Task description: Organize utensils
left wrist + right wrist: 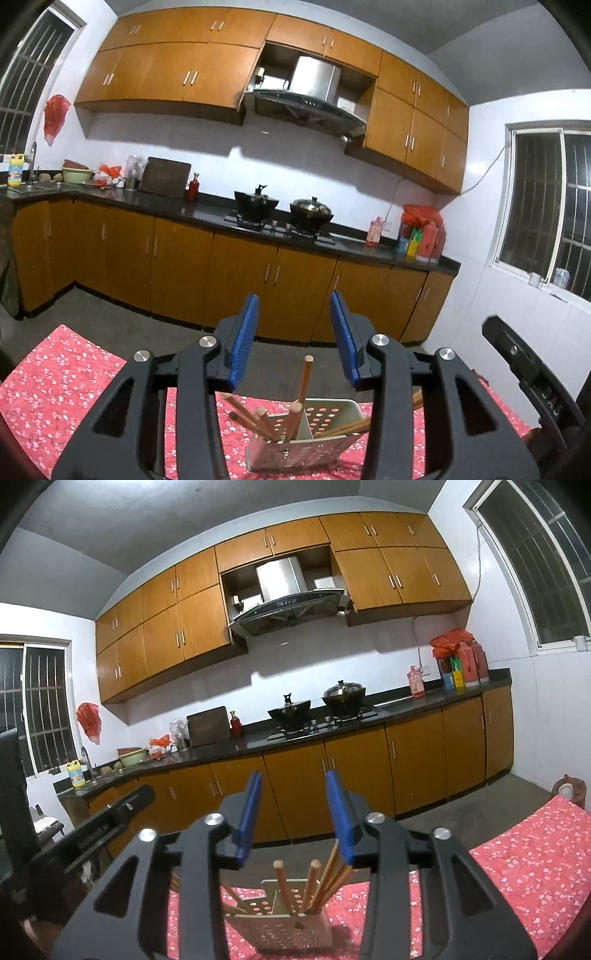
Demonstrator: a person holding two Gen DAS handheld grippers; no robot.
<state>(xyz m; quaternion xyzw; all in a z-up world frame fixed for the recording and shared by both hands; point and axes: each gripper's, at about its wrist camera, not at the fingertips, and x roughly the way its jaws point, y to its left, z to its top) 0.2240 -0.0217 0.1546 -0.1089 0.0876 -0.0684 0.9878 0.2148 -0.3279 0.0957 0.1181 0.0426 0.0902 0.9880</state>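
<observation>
A perforated metal utensil holder [295, 448] stands on the red floral tablecloth [55, 384], with several wooden chopsticks [305, 380] leaning in it. My left gripper [294, 306] is open and empty, raised above and behind the holder. In the right wrist view the same holder [291, 928] with chopsticks [314, 886] sits below my right gripper [293, 782], which is open and empty too. Each gripper's black body shows at the other view's edge.
A kitchen counter [207, 212] runs along the far wall with two woks on a stove [284, 221], bottles [424, 236], a cutting board [164, 175] and a sink [29, 188]. Orange cabinets stand above and below. The tablecloth also shows in the right wrist view [524, 864].
</observation>
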